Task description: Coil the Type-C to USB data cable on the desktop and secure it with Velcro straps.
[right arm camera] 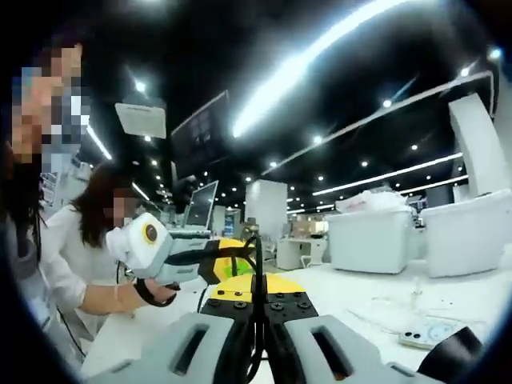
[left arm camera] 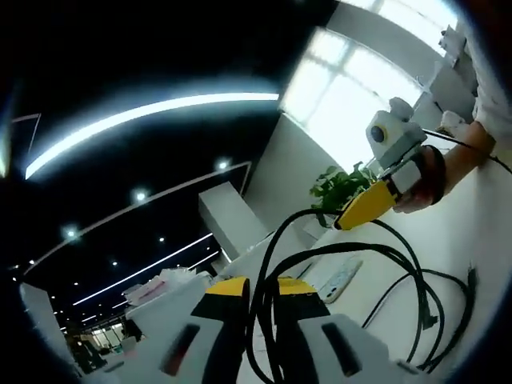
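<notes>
Left tongs (left arm camera: pixel 262 300) and right tongs (right arm camera: pixel 258 300) each pinch the black cable (left arm camera: pixel 416 276) (loops trailing onto bench (left arm camera: pixel 480 232)).

place: open-plan office | cues: ceiling light strips (right arm camera: pixel 320 64), monitor (right arm camera: pixel 200 206), white desks (right arm camera: pixel 376 240)

One black cable (left arm camera: pixel 416 276), two claws (left arm camera: pixel 264 298) (right arm camera: pixel 256 308), one potted plant (left arm camera: pixel 340 186), two people (right arm camera: pixel 88 240).

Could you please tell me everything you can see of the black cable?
The cable is thin, black and rubbery-looking, lifted off the white desktop in several loose loops. One stretch is pinched in the left gripper; another runs up to the right gripper, which also clamps it. A connector end dangles low. No strap is visible on it.
</notes>
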Motion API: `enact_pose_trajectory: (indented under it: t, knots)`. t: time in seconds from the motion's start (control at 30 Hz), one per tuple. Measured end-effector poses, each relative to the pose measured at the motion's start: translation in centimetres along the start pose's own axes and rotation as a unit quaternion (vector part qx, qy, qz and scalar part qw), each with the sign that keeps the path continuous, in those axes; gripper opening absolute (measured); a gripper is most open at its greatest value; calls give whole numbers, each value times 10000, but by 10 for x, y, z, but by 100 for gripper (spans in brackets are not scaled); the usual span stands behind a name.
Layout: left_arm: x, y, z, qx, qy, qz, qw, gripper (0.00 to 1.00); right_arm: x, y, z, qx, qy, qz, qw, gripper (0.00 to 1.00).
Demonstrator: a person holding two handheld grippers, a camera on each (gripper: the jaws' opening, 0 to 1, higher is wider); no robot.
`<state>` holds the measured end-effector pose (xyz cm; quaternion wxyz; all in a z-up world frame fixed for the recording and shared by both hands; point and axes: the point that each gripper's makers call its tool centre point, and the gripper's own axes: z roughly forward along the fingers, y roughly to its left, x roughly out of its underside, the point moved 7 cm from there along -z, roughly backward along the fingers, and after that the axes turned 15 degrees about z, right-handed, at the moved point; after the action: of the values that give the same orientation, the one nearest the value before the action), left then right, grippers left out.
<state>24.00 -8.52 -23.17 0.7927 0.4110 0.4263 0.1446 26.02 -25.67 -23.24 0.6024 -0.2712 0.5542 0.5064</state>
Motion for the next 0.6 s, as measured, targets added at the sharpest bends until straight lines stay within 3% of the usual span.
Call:
enact_pose_trajectory:
  t: [0.23, 0.33, 0.43, 0.47, 0.53, 0.6]
  knots:
    - [0, -1, -1, 19, 127, 228, 9997, 13, 10, -2, 2, -330, 227, 841, 9956, 2]
    - [2, -4, 0, 103, 299, 505, 9982, 8, 15, -7, 3, -119, 333, 686, 9970, 3]
    - [2, -2, -1, 73, 299, 446, 9985, 6, 14, -9, 2, -19, 250, 463, 9986, 5]
    - [2, 0, -2, 63, 296, 429, 9986, 6, 12, -11, 1, 16, 188, 479, 9987, 7]
    - [5, 9, -5, -122, 378, 349, 9986, 6, -4, -18, -4, 128, -293, 876, 9956, 12]
    - [4, 17, -8, -291, 370, 220, 9986, 6, -17, -34, -12, 526, -525, 1072, 9915, 12]
